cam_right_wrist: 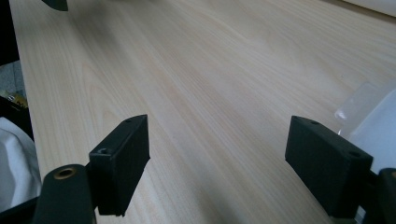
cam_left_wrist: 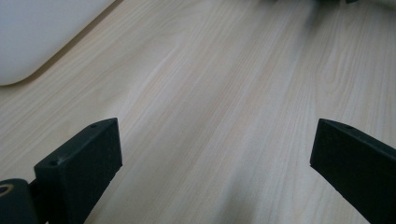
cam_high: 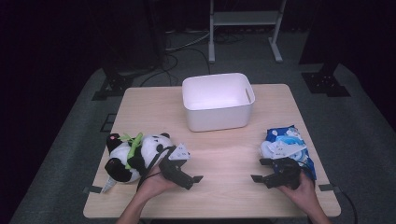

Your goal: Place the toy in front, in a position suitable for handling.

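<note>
Nearest the high camera, the person's forearms came in at six o'clock. The left gripper [cam_high: 187,175] rested on the pale wooden table [cam_high: 224,158] with its jaws spread and empty, the black-and-white plush panda [cam_high: 133,156] touching at its nine o'clock. The right gripper [cam_high: 268,177] also stood open, the blue-and-white plastic snack bag [cam_high: 287,144] just beside it at one o'clock. The white plastic tub [cam_high: 218,100] sat at twelve o'clock.

In the left gripper view, bare wood lay between the jaws, with the tub's wall at ten o'clock.

In the right gripper view, the bag's edge showed at three o'clock. To grip well, I judged each hand should turn outward and straddle its item squarely.
</note>
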A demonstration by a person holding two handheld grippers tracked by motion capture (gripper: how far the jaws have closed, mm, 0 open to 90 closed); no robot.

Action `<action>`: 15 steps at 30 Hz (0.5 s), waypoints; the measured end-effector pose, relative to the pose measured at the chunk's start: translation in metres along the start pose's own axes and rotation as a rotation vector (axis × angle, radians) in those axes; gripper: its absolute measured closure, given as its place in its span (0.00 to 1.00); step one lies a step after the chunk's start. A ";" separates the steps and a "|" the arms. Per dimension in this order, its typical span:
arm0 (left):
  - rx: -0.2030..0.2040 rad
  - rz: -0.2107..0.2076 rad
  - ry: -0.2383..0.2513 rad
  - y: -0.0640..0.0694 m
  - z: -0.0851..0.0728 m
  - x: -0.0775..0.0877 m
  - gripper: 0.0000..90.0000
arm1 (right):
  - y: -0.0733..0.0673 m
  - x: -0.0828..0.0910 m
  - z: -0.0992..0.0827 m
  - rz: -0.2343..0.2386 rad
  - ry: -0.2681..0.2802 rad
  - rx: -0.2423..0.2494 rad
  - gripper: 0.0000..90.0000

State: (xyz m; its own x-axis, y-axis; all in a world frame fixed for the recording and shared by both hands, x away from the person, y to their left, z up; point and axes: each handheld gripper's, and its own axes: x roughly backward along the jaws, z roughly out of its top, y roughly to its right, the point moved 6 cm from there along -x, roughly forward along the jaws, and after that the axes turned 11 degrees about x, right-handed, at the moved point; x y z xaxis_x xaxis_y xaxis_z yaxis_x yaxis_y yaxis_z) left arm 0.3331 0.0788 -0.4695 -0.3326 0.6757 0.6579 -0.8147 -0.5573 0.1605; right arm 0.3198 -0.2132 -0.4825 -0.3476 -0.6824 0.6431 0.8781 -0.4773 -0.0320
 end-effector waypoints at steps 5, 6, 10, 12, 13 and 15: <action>-0.017 -0.006 -0.005 0.001 0.006 0.005 0.01 | 0.002 0.000 -0.001 0.001 0.000 -0.007 0.23; -0.024 -0.008 -0.007 0.001 0.007 0.006 0.01 | 0.002 0.001 -0.001 0.002 0.003 -0.009 0.23; -0.043 -0.007 -0.011 0.001 0.013 0.012 0.01 | 0.003 0.000 -0.002 0.005 0.004 -0.014 0.23; -0.051 -0.006 -0.014 0.000 0.016 0.016 0.01 | 0.002 0.000 -0.002 0.006 0.005 -0.015 0.23; -0.057 -0.009 -0.018 0.000 0.018 0.017 0.01 | 0.002 0.000 -0.001 0.006 0.005 -0.013 0.23; -0.064 -0.009 -0.022 -0.002 0.022 0.021 0.01 | 0.001 0.000 -0.001 0.006 0.001 -0.011 0.23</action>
State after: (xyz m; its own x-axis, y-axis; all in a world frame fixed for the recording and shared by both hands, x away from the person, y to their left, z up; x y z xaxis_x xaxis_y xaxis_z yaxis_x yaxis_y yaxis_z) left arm 0.3381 0.0841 -0.4398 -0.3153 0.6696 0.6725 -0.8464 -0.5188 0.1198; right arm 0.3203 -0.2144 -0.4828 -0.3424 -0.6857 0.6423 0.8765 -0.4793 -0.0445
